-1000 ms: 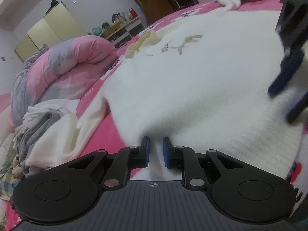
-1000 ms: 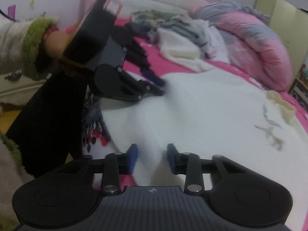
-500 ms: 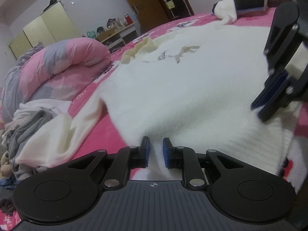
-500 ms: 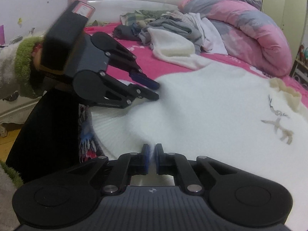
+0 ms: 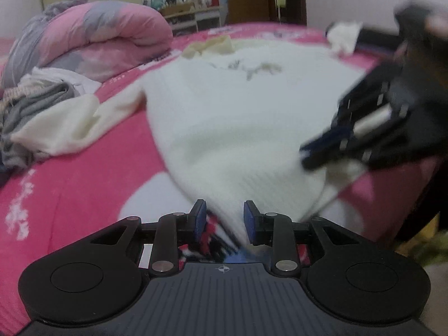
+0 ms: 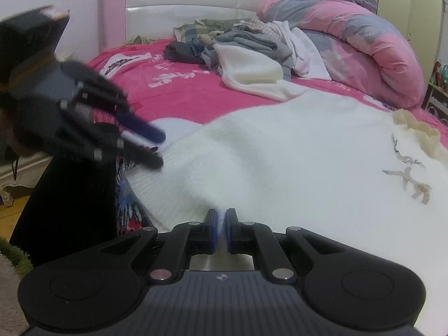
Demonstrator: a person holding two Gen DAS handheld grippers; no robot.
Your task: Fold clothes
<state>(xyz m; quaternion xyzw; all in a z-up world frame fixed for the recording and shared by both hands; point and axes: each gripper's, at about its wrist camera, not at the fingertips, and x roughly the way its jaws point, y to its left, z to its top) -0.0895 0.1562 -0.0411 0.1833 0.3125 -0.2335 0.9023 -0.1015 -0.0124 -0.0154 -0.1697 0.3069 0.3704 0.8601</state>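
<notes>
A white knitted sweater (image 5: 238, 112) (image 6: 280, 154) with a deer motif (image 6: 406, 173) lies spread flat on the pink bed (image 5: 70, 196). Its one sleeve (image 5: 64, 128) trails toward the clothes pile. My left gripper (image 5: 224, 219) (image 6: 161, 151) is open at the hem's near corner, with the ribbed hem edge lying loosely between its blue pads. My right gripper (image 6: 221, 221) (image 5: 305, 156) is shut on the hem farther along, white knit pinched between its pads.
A rolled pink and grey duvet (image 5: 98, 36) (image 6: 364, 42) and a heap of unfolded clothes (image 5: 33, 98) (image 6: 246, 42) lie near the headboard (image 6: 196, 5). White and dark items (image 5: 344, 36) sit beyond the sweater. The bed's edge and the floor (image 6: 8, 212) lie beside the hem.
My left gripper, shut on the hem before, has opened and drawn back to the corner. My right gripper closed on the hem about half a second ago and still holds it.
</notes>
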